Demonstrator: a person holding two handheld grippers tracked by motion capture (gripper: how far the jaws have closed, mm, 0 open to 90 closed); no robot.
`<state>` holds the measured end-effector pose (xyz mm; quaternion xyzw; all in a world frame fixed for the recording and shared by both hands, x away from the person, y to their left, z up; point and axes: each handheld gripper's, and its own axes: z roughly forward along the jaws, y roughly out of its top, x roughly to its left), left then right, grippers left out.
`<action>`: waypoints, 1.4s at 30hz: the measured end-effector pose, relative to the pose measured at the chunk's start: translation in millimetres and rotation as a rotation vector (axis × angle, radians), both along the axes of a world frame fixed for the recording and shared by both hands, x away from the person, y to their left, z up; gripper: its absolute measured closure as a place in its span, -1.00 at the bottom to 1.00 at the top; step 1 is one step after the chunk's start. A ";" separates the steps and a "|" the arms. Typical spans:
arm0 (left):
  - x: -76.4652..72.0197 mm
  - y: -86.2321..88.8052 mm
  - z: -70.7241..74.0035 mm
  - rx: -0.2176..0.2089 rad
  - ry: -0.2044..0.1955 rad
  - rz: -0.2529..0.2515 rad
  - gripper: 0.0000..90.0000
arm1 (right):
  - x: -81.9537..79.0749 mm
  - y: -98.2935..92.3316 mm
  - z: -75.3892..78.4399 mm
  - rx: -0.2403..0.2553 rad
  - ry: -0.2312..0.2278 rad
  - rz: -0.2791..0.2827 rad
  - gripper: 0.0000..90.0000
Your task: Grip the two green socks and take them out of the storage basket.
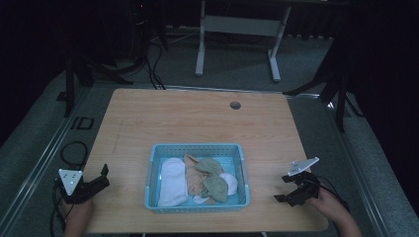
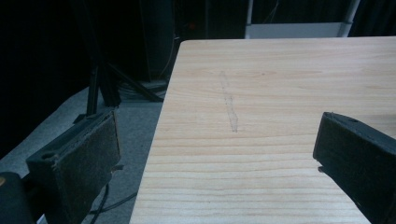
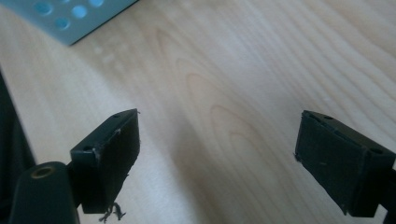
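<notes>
Socks lie heaped in a light-blue perforated plastic basket point(image 1: 197, 202) that stands near the front middle of the pale wooden bench point(image 1: 197, 118): a large white folded sock point(image 1: 172, 183) along the basket's left side, a tan sock point(image 1: 193, 182) in the middle, two olive-green socks point(image 1: 213, 177) over it toward the right, and a smaller white piece point(image 1: 230, 181) against the right wall. Nothing has been lifted out; every sock rests inside the walls, overlapping its neighbours, so pairs would have to be picked apart from above.

The left gripper point(image 1: 101, 178) sits at the bench's front left corner, well apart from the basket, held low in the person's left hand point(image 1: 76, 212). Its own view looks along the bench's left edge, and its fingers point(image 2: 88, 158) stand wide apart with only bare wood between them. The right gripper point(image 1: 286, 190) is held at the front right, near the basket's right wall but not touching it, in the right hand point(image 1: 328, 202). Its fingers point(image 3: 109, 154) are likewise spread wide over empty wood, with a corner of the basket point(image 3: 70, 18) at the upper left of that view.

Both tools appear parked symmetrically either side of the basket, likely a ready stance that leaves the socks unobstructed before either one reaches in.
</notes>
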<state>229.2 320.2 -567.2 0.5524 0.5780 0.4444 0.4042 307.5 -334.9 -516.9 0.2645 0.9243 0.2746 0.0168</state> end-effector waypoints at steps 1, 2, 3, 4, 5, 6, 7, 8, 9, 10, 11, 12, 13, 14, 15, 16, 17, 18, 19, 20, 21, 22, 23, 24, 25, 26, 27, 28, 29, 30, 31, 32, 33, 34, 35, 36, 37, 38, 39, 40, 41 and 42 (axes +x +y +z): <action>-0.1 0.0 0.0 0.002 0.001 0.003 -0.99 | 0.4 1.2 1.2 -0.014 0.001 0.009 -0.70; -0.1 0.0 0.0 0.002 0.001 0.003 -0.99 | 0.6 2.5 2.5 -0.026 -0.003 0.015 -0.70; -0.3 -0.3 0.0 0.004 -0.001 0.004 -0.99 | 0.8 3.7 4.1 -0.036 -0.004 0.019 -0.70; -0.3 -0.6 0.0 0.007 -0.003 0.009 -0.99 | 1.0 4.8 5.6 -0.045 -0.004 0.025 -0.70; -0.2 -0.4 0.0 0.005 -0.002 0.005 -0.99 | 0.8 6.2 7.1 -0.056 0.001 0.031 -0.69; -0.1 -0.2 0.0 0.003 0.000 0.002 -0.99 | 0.8 7.6 8.4 -0.064 0.006 0.038 -0.69; -0.1 -0.2 0.0 0.003 0.000 0.002 -0.99 | 0.8 7.6 8.4 -0.064 0.006 0.038 -0.69; 0.0 -0.2 -0.1 0.004 0.000 0.006 -0.99 | 0.2 10.6 10.8 -0.082 0.025 0.045 -0.69; 0.2 0.0 -0.1 0.003 0.002 0.004 -0.99 | 0.5 11.7 11.7 -0.085 0.037 0.050 -0.70; 0.2 0.0 -0.1 0.003 0.002 0.004 -0.99 | 0.9 12.8 12.2 -0.091 0.045 0.054 -0.71; 0.3 -0.3 -0.1 0.004 0.002 0.004 -0.99 | 1.0 14.1 12.8 -0.105 0.049 0.058 -0.71; 0.2 -0.4 -0.1 0.005 0.002 0.004 -0.99 | 1.3 15.4 13.7 -0.112 0.055 0.064 -0.71; 0.3 -0.4 -0.2 0.004 0.002 0.003 -0.99 | 1.6 16.8 14.7 -0.122 0.059 0.066 -0.70; 0.4 -0.5 -0.2 0.005 0.004 0.005 -0.99 | 1.0 18.5 16.0 -0.136 0.044 0.074 -0.69; 0.6 -0.6 -0.2 0.004 0.004 0.005 -0.99 | 0.6 20.0 17.3 -0.145 0.045 0.081 -0.69; 0.6 -0.6 -0.2 0.004 0.004 0.005 -0.99 | 0.6 20.0 17.3 -0.145 0.045 0.081 -0.69; 0.6 -0.6 -0.3 0.005 0.004 0.005 -0.99 | 0.0 22.9 18.9 -0.157 0.059 0.103 -0.71; 0.6 -0.6 -0.2 0.005 0.004 0.004 -0.99 | 0.1 24.6 19.9 -0.162 0.064 0.111 -0.71; 0.6 -0.6 -0.2 0.005 0.004 0.004 -0.99 | 0.1 24.6 19.9 -0.162 0.064 0.111 -0.71; 0.5 -0.5 -0.3 0.004 0.003 0.002 -0.99 | -0.2 27.9 22.8 -0.167 0.033 0.111 -0.71; 0.7 -0.6 -0.3 0.004 0.004 0.004 -0.99 | -0.4 29.3 24.9 -0.161 0.033 0.107 -0.71; 0.6 -0.6 -0.3 0.004 0.004 0.003 -0.99 | -0.3 30.5 27.0 -0.156 0.030 0.114 -0.71; 0.7 -0.7 -0.3 0.004 0.004 0.002 -0.99 | -0.4 31.5 29.2 -0.159 0.022 0.121 -0.70; 0.8 -0.7 -0.3 0.005 0.006 0.003 -0.99 | -0.2 32.3 31.0 -0.155 0.020 0.127 -0.69; 0.8 -0.9 -0.4 0.006 0.006 0.003 -0.99 | 0.2 33.1 32.9 -0.158 0.027 0.131 -0.69; 0.8 -0.8 -0.4 0.006 0.005 0.001 -0.99 | 0.2 34.1 34.6 -0.166 0.029 0.132 -0.69; 1.0 -0.9 -0.4 0.006 0.007 0.001 -0.99 | 1.0 34.9 36.0 -0.174 0.038 0.140 -0.69; 1.0 -1.0 -0.4 0.007 0.006 0.001 -0.99 | 1.1 36.1 37.5 -0.183 0.047 0.144 -0.68; 1.0 -1.0 -0.4 0.007 0.006 0.001 -0.99 | 1.1 36.1 37.5 -0.183 0.047 0.144 -0.68; 1.1 -0.9 -0.5 0.004 0.007 -0.001 -0.99 | 1.3 38.7 40.5 -0.199 0.059 0.154 -0.66; 1.1 -0.9 -0.4 0.004 0.008 0.000 -0.99 | 1.5 40.0 42.0 -0.205 0.073 0.161 -0.66; 0.8 -0.8 -0.3 0.006 0.005 -0.001 -0.99 | 1.3 41.7 43.6 -0.213 0.076 0.165 -0.66; 0.8 -0.9 -0.4 0.006 0.004 -0.001 -0.99 | 1.5 43.2 45.3 -0.219 0.080 0.168 -0.66; 1.0 -0.9 -0.4 0.006 0.007 0.000 -0.99 | 2.1 44.8 46.7 -0.222 0.088 0.175 -0.66; 1.0 -0.9 -0.4 0.006 0.007 0.001 -0.99 | 2.1 46.6 48.6 -0.226 0.095 0.179 -0.66; 1.0 -1.0 -0.4 0.007 0.006 0.001 -0.99 | 2.2 48.7 50.5 -0.229 0.091 0.186 -0.66; 1.0 -1.0 -0.4 0.007 0.006 0.001 -0.99 | 2.2 48.7 50.5 -0.229 0.091 0.186 -0.66; 1.1 -1.0 -0.4 0.006 0.006 0.001 -0.99 | 2.3 50.8 52.4 -0.229 0.091 0.192 -0.66; 1.0 -0.9 -0.4 0.007 0.005 0.000 -0.99 | 2.3 54.2 55.7 -0.230 0.087 0.200 -0.66; 0.9 -0.8 -0.4 0.006 0.005 -0.001 -0.99 | 2.5 56.0 57.7 -0.231 0.083 0.205 -0.65; 1.1 -0.9 -0.5 0.006 0.006 0.002 -0.99 | 2.9 60.2 62.6 -0.228 0.073 0.216 -0.65; 1.1 -0.9 -0.5 0.006 0.006 0.002 -0.99 | 2.9 60.2 62.6 -0.228 0.073 0.216 -0.65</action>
